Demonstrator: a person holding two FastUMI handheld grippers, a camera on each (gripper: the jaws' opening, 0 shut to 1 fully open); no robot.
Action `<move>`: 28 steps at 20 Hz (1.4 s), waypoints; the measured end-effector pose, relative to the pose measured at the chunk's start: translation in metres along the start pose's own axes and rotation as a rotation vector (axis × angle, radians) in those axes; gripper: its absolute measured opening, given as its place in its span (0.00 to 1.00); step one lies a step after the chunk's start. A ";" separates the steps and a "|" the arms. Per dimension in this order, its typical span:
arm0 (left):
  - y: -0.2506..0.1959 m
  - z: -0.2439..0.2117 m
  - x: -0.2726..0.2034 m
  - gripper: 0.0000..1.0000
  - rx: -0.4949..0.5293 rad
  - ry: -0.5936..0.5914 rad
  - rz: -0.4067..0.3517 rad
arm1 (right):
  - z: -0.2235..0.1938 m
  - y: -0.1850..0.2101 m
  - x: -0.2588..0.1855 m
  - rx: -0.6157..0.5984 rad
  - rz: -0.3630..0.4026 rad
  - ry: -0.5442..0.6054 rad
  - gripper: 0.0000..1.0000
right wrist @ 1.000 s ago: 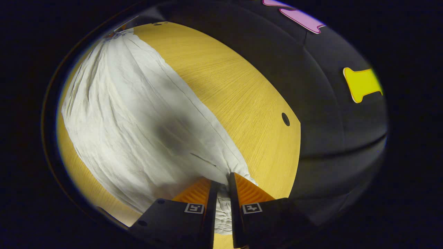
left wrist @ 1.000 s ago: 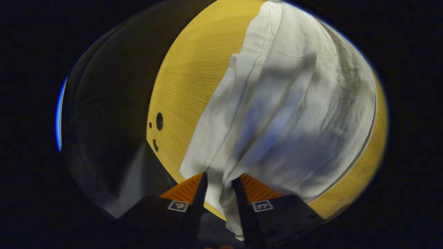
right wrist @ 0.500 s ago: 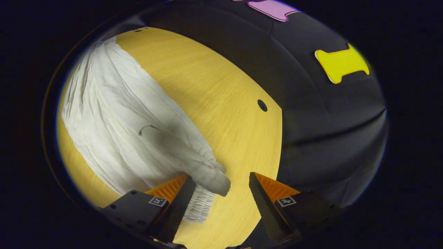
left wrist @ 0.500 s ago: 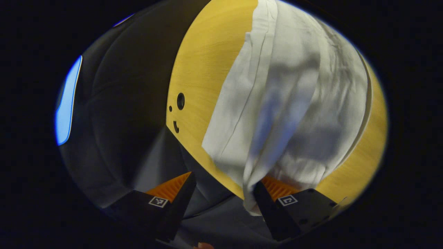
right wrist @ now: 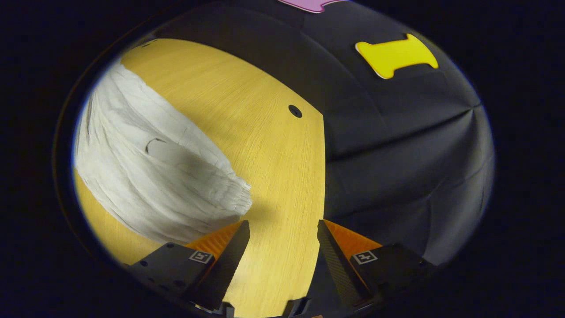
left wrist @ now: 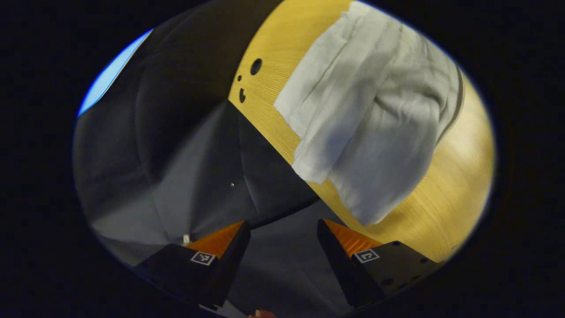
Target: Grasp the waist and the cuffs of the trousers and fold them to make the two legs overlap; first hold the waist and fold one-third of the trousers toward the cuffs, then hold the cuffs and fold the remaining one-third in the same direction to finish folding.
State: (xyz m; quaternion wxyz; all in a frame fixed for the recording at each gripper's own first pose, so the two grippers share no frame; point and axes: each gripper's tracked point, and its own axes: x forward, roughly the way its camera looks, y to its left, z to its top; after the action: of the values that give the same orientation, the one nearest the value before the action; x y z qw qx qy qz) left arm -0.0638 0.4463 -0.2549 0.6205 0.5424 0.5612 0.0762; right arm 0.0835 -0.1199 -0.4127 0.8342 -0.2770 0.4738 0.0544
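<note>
White trousers (left wrist: 371, 115) lie folded on the yellow wooden table (left wrist: 446, 190) in the left gripper view, their cuff end pointing toward the table's edge. My left gripper (left wrist: 283, 229) is open, hanging off the table's edge below and left of that end, nothing between its fingers. In the right gripper view the trousers (right wrist: 150, 172) lie at the left, their gathered waist end at the lower middle. My right gripper (right wrist: 282, 229) is open over bare table (right wrist: 273, 176) just right of the waist, not touching the cloth.
Black cloth of the booth wall (right wrist: 397, 145) stands beyond the table's edge. A round hole (right wrist: 295, 111) sits near the table's corner in the right gripper view, and a hole (left wrist: 255, 66) with small marks in the left gripper view.
Both grippers were shut on the trousers a second ago. They opened, let the cloth drop on the table, and have since pulled back from it.
</note>
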 end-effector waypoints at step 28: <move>-0.116 0.062 -0.129 0.96 -1.556 -0.216 -0.520 | -0.018 0.082 0.005 1.441 0.186 0.099 0.95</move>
State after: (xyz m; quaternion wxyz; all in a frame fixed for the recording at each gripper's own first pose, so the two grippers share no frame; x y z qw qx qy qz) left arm -0.1212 0.2724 -0.2777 0.8669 -0.1851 0.3930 0.2444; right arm 0.0438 -0.0610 -0.4575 0.7789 0.3805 0.4506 -0.2131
